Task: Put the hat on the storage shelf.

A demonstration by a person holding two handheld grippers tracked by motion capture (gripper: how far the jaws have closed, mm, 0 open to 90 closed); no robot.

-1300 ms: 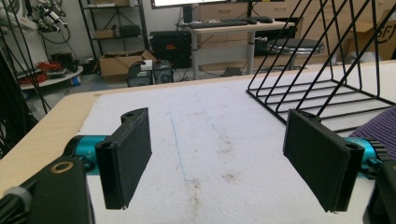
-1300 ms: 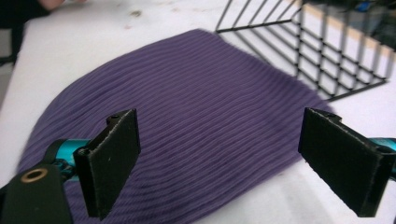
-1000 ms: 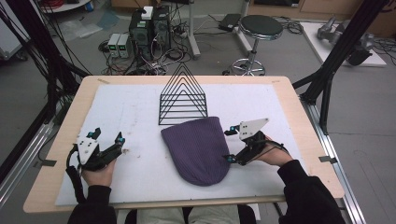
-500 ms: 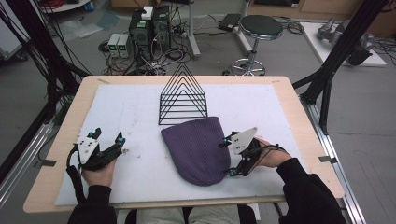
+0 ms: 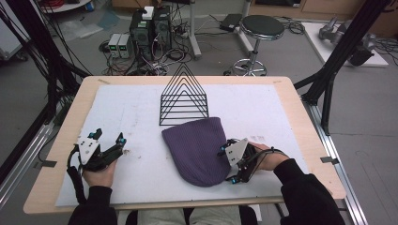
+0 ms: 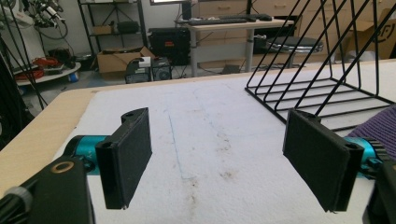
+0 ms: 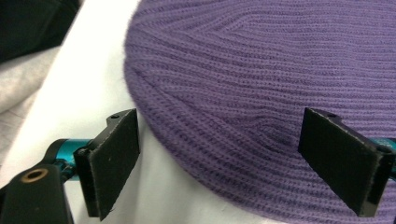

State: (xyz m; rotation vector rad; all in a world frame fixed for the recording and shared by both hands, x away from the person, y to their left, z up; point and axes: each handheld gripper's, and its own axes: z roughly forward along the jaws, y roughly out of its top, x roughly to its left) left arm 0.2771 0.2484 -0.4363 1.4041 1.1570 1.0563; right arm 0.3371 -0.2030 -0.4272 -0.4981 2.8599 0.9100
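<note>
The purple knit beanie (image 5: 199, 151) lies flat on the white mat (image 5: 136, 117), just in front of the wire rack (image 5: 184, 99). The right gripper (image 5: 226, 165) has come down to its rounded edge, jaws spread astride the knit, likely poised to pinch; the left gripper (image 5: 121, 144) waits spread, well apart.

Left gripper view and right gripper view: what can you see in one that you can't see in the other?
The left gripper view has the black wire rack standing on the white mat, plus a desk, shelves and boxes far behind. Its gripper is open over bare mat.

The right gripper view has the hat's knit ribs up close, with its rounded edge between the open jaws of the right gripper, and grey cloth at the left edge.

Both have two black jaws, the white mat and some purple hat; in the left gripper view the hat is just a sliver at the right edge.
</note>
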